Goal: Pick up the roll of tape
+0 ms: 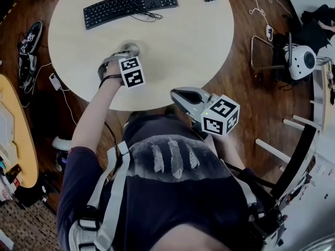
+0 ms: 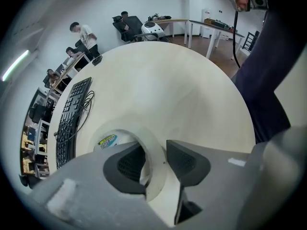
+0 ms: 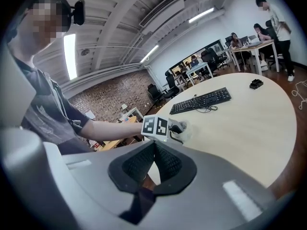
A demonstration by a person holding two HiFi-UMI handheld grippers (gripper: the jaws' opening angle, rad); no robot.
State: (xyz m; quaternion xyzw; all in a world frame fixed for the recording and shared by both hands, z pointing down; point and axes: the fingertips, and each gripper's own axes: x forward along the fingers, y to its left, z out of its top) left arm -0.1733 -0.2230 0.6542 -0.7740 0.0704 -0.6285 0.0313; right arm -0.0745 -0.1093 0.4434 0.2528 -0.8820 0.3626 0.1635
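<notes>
my left gripper [image 2: 156,163] pinched the light, stiff tape [image 2: 152,145] by its wall, one jaw inside it. my right gripper [image 3: 152,164] was closed, empty.

A round pale table [image 1: 199,41] bearing a black keyboard [image 1: 130,5] stands on a dark wood floor [image 1: 246,88] in an open office with a brick wall [image 3: 110,97], long ceiling strip lights [image 3: 70,55], and desks [image 3: 247,46] and black office chairs [image 3: 154,91] behind.
</notes>
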